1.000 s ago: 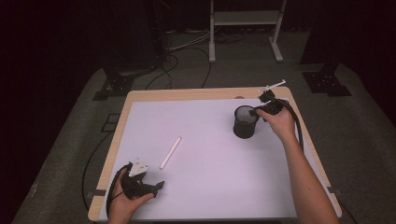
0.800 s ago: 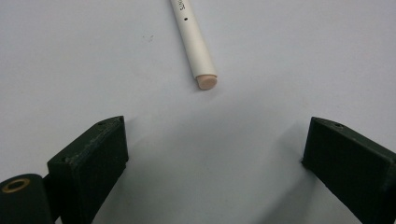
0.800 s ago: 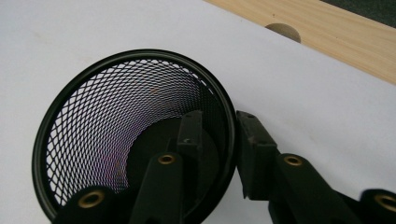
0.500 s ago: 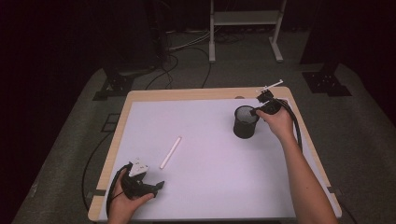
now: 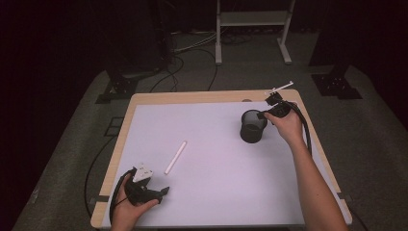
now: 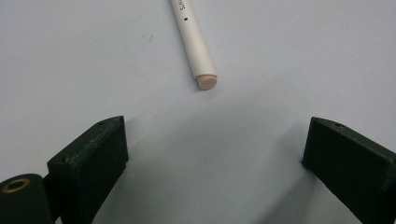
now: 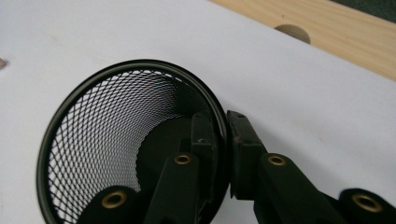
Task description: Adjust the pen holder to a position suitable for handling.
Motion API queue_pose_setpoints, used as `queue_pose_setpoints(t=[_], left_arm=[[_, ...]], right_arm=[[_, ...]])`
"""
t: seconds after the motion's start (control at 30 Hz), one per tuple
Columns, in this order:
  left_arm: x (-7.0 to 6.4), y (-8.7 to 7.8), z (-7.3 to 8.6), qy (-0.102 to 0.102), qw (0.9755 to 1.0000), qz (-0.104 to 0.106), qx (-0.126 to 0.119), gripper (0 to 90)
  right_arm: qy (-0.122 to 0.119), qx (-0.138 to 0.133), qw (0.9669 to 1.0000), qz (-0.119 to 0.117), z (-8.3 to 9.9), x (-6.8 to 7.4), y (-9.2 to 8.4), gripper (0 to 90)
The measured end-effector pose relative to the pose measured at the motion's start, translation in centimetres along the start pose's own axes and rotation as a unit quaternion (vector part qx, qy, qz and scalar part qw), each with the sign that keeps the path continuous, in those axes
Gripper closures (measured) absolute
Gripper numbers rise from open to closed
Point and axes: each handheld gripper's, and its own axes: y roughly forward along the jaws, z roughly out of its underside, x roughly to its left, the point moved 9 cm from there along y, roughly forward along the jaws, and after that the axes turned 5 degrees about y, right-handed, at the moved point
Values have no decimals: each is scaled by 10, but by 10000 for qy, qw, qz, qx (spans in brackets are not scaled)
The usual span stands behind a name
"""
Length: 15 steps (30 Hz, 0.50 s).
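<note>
Black wire-mesh cylindrical cup (image 5: 252, 126): upright on white table cover, right rear area, near far edge; open mouth up, solid round rim, dark solid base visible through mesh in right gripper view (image 7: 126, 140); rim wall pinched between two black jaws, one inside cup, one outside.

White slender cylindrical pen (image 5: 175, 157): lying flat on cover, left of centre, slanted; well apart from cup; pinkish end cap facing near edge, small dark print on barrel in left gripper view (image 6: 196, 46); untouched.

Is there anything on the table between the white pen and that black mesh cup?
No. In the high view, only bare white table surface lies between the white pen and the mesh cup.
</note>
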Motion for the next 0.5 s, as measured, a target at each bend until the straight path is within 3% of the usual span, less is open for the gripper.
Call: queue_pose_setpoints(t=[0.5], left_arm=[[0, 0, 0, 4, 10000, -1, 0, 55]], right_arm=[[-150, 4, 9998, -141, 0, 16, -20, 815]])
